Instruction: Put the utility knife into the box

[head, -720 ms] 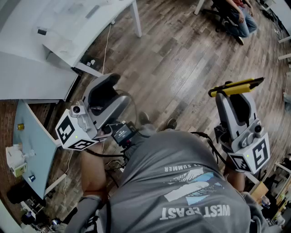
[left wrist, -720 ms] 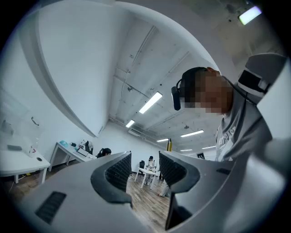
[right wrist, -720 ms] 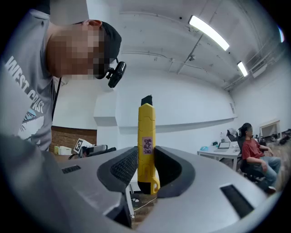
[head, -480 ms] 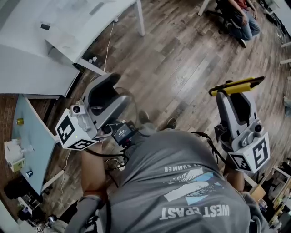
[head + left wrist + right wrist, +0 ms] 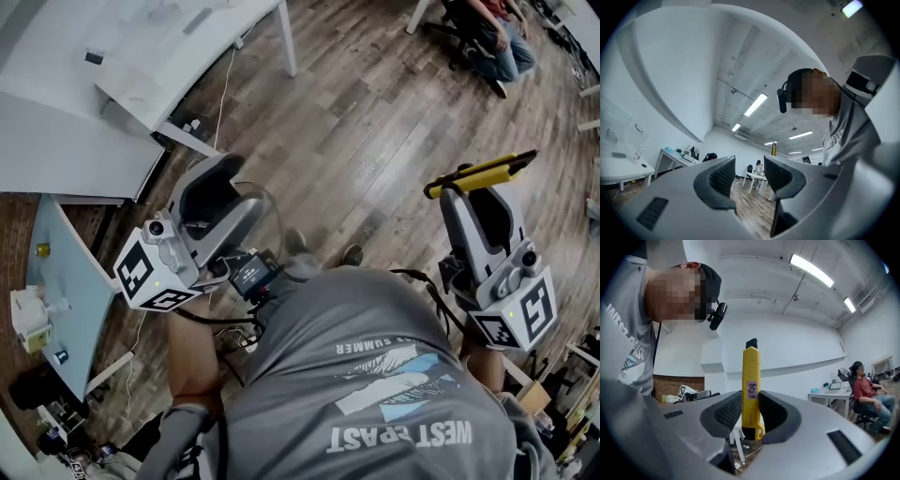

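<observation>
The utility knife [image 5: 478, 175] is yellow with a black tip. It is clamped between the jaws of my right gripper [image 5: 461, 189] at the right of the head view, held over the wooden floor. In the right gripper view the knife [image 5: 751, 380] stands upright between the two ribbed pads, its pink label showing; the right gripper [image 5: 751, 416] is shut on it. My left gripper [image 5: 217, 173] is at the left, close to my body. In its own view the left gripper [image 5: 749, 171] stands open with nothing between its pads. No box shows in any view.
A white table [image 5: 56, 56] fills the upper left, its leg [image 5: 286, 42] on the wooden floor [image 5: 375, 122]. A pale blue table [image 5: 66, 291] with small items lies at the left edge. A seated person [image 5: 492, 33] is far at the upper right.
The right gripper and the knife have shifted slightly left and up in the head view. The left gripper has barely moved.
</observation>
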`<state>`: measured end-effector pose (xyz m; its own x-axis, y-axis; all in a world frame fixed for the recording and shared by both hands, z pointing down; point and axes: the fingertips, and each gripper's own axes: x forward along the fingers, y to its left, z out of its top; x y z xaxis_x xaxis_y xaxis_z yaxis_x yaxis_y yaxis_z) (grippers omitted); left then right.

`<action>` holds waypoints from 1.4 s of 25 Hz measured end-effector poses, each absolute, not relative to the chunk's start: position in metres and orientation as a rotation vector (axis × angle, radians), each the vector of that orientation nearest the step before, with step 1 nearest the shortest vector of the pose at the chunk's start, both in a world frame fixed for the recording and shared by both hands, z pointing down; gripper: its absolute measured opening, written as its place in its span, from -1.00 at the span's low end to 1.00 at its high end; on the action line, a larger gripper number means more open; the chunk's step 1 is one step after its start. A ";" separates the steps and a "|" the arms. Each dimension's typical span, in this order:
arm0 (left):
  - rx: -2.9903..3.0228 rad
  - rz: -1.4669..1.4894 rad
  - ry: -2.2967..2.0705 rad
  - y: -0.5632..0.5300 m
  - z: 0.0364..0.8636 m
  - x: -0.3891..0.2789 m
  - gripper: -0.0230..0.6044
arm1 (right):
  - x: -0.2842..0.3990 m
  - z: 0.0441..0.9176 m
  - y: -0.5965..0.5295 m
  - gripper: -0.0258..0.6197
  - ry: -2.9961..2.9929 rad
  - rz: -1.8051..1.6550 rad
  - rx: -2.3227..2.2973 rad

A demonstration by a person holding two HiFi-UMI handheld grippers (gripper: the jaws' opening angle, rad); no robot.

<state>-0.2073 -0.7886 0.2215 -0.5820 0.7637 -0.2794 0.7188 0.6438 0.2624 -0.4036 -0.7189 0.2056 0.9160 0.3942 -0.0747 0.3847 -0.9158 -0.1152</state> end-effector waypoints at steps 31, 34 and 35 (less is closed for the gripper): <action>1.023 0.138 2.589 -0.648 0.224 -0.240 -0.89 | -0.465 0.213 -0.616 -0.55 -0.962 0.114 -2.889; 0.976 0.122 2.608 -0.627 0.226 -0.225 -0.89 | -0.453 0.205 -0.601 -0.55 -1.022 0.137 -2.873; 0.963 0.125 2.608 -0.620 0.227 -0.219 -0.89 | -0.448 0.203 -0.596 -0.55 -1.037 0.145 -2.866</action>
